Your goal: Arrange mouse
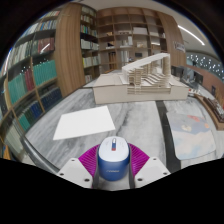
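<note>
Between tongs [113, 170]: mouse [113, 158] (gripped).

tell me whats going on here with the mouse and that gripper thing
A handheld gripper has a white and blue mouse between its two pink-padded fingers, over a marble-patterned table. The pads sit close against the mouse's sides, so it looks gripped. Just beyond the fingers a white sheet lies flat on the table, and farther back stands a pale architectural model. Bookshelves line the room behind.
</note>
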